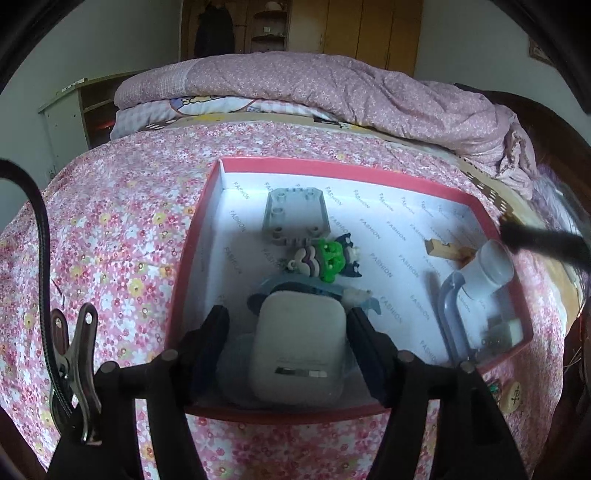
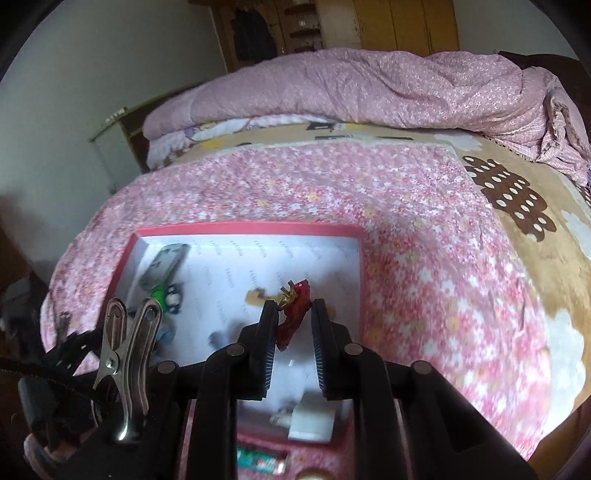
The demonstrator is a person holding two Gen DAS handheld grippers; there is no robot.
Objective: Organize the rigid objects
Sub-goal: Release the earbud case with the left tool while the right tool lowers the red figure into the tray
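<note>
Holding the red trinket pinched in your right gripper, release it over the box; left gripper spread around the white case.

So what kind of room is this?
Most likely a bedroom: the box sits on a bed with a folded quilt behind it and a wooden wardrobe at the back wall.
</note>
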